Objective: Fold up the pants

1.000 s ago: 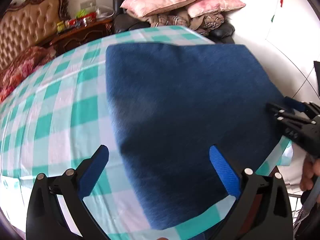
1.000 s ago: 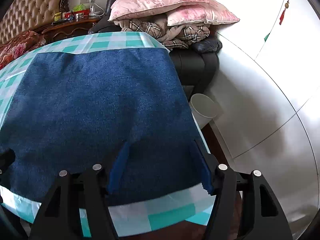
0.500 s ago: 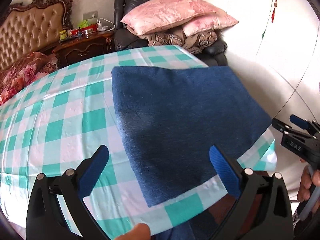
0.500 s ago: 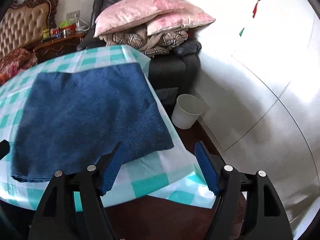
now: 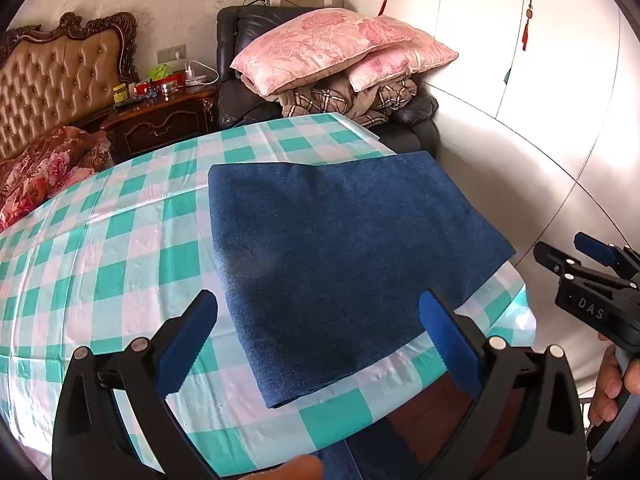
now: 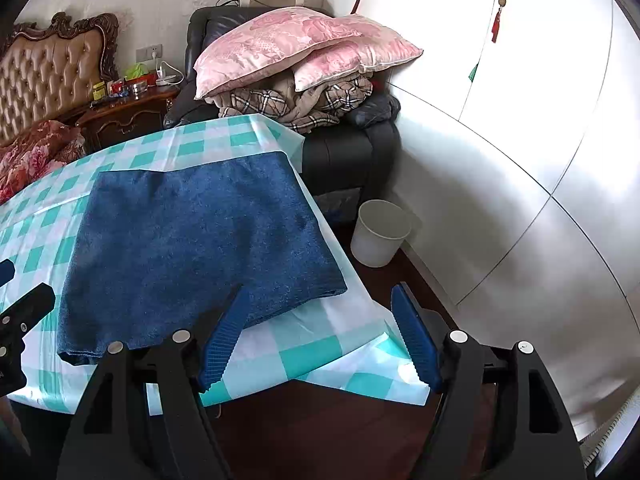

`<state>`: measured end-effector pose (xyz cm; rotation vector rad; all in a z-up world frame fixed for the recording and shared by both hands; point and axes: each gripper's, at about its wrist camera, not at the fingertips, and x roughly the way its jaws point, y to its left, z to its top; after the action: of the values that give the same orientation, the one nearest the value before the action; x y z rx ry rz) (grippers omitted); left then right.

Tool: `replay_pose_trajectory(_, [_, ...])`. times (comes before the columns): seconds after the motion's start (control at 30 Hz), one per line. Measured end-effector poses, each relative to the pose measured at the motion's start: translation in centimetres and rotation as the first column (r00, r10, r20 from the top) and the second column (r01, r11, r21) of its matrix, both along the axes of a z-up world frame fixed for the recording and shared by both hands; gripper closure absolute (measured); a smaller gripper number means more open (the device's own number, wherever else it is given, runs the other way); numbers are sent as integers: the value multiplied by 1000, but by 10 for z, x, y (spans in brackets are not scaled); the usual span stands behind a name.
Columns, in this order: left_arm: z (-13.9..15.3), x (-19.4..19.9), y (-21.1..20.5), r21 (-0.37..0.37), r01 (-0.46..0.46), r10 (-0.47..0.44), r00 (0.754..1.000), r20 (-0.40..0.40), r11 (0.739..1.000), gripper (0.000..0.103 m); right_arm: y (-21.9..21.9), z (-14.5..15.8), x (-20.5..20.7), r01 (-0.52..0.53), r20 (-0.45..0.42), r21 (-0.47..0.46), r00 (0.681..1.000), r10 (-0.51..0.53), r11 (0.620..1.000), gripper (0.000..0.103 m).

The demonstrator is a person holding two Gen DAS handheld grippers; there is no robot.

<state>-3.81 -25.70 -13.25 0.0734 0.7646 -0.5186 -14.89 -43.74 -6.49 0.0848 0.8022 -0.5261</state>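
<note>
The checked surface (image 5: pixel 120 240) stretches below me, and the folded blue pants (image 5: pixel 340 248) lie flat on it at its near right corner, by the edge. My left gripper (image 5: pixel 320 328) hangs above them, jaws wide and empty. My right gripper (image 6: pixel 320 336), jaws just opened wider, grips nothing either.

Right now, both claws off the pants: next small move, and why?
Probably nothing more than parking both claws clear of the table. The pants lie as a flat folded rectangle on the tablecloth, edges squared. The left claw and right claw are open and empty, off the fabric. The fold looks done.
</note>
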Motion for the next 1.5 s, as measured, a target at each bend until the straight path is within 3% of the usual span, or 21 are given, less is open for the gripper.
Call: replay_pose_trajectory(1.5, [-7, 5, -3, 5, 8, -8, 1000, -13, 1000, 2, -2, -7, 10, -9, -10, 23, 1000, 9, 1000, 32])
